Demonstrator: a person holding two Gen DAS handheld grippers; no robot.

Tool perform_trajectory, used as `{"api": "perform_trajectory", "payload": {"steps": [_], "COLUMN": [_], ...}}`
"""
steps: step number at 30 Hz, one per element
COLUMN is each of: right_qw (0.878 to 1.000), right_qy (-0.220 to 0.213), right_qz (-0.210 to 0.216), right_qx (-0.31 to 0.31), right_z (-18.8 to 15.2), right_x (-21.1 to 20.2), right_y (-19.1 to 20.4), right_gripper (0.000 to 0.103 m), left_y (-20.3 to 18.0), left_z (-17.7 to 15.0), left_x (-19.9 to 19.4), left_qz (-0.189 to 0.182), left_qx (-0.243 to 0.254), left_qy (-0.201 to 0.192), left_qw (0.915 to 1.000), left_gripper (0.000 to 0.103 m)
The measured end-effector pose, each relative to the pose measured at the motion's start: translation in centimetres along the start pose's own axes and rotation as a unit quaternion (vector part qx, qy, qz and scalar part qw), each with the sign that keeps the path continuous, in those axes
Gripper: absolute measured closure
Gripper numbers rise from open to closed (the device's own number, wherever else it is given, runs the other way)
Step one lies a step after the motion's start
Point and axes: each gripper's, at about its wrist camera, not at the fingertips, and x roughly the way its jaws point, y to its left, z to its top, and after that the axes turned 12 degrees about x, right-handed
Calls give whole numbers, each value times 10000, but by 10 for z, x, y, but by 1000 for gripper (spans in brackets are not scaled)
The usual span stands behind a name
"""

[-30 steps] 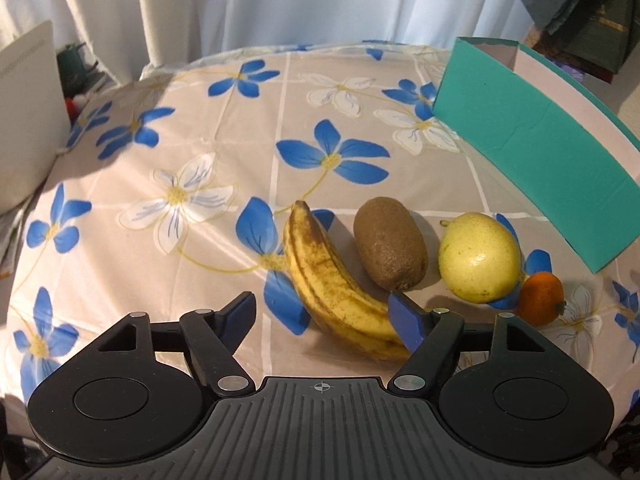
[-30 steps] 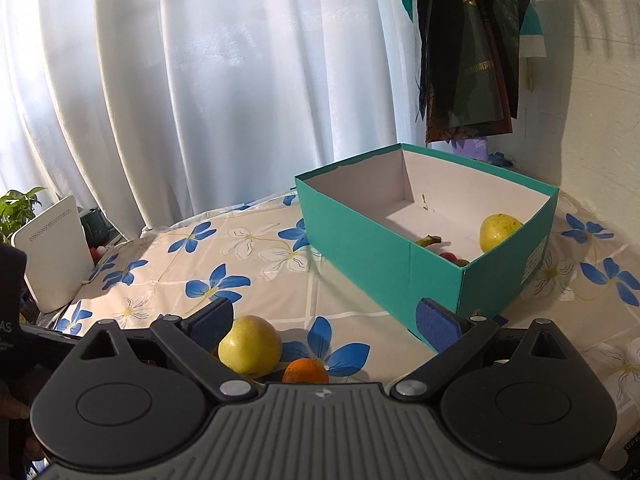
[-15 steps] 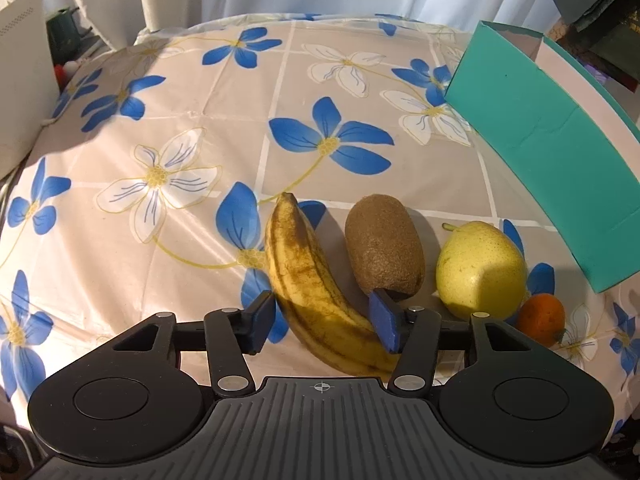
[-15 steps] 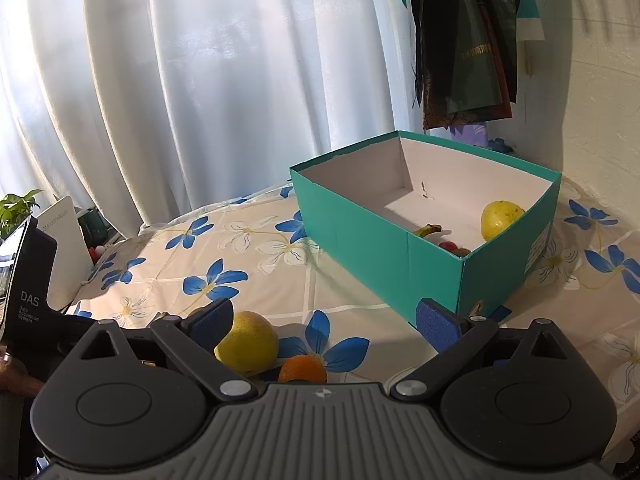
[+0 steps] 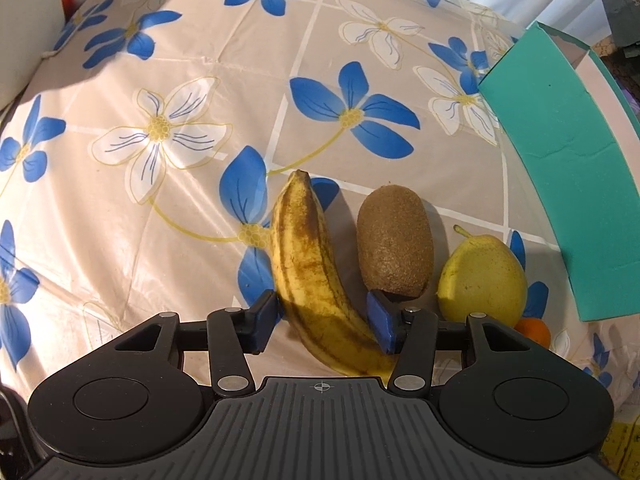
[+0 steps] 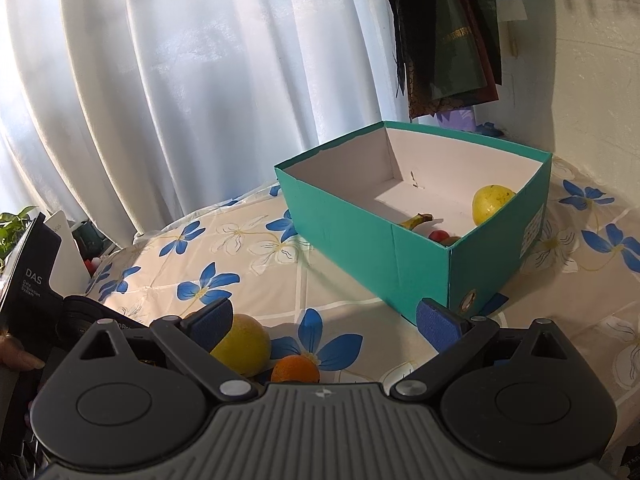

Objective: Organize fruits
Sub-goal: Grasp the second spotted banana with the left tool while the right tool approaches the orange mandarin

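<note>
A spotted yellow banana [image 5: 308,268] lies on the flowered tablecloth [image 5: 160,80] with a brown kiwi [image 5: 394,242], a yellow pear [image 5: 480,280] and a small orange [image 5: 534,330] in a row to its right. My left gripper [image 5: 322,320] points steeply down over the banana's near end. Its jaws are closing, and the blue pads [image 5: 266,316] sit against both sides of the banana. My right gripper [image 6: 324,316] hangs open and empty above the pear [image 6: 244,344] and orange [image 6: 296,369]. The teal box [image 6: 360,232] holds another pear [image 6: 490,202], a banana [image 6: 416,221] and a red fruit [image 6: 438,235].
The teal box [image 5: 560,160] stands right of the fruit row. A white curtain [image 6: 200,80] hangs behind the table and dark bags [image 6: 444,32] hang on the wall at right. A white panel [image 6: 64,248] and a plant [image 6: 12,220] stand beyond the table's left edge.
My left gripper has tipped further down and moved in over the banana, and its jaws have narrowed from wide open to the banana's width. The right gripper has barely moved.
</note>
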Motion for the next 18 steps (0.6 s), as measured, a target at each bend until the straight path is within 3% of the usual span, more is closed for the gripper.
{"api": "perform_trajectory", "payload": {"steps": [16,18], "right_qw": [9998,9998], "right_qy": [-7,-1], "right_qz": [-84,-92], "right_qx": [178,171], "right_z": [3,3], "right_x": [0,0], "right_y": [-9,-9], "right_gripper": [3,3], "left_y": [-17,-17], "left_z": [4,4], "left_x": [10,10], "left_qz": [397,445], "left_qx": [372,387], "left_qy": [231,189], "left_qw": [9983,9981], "left_gripper": [40,45]}}
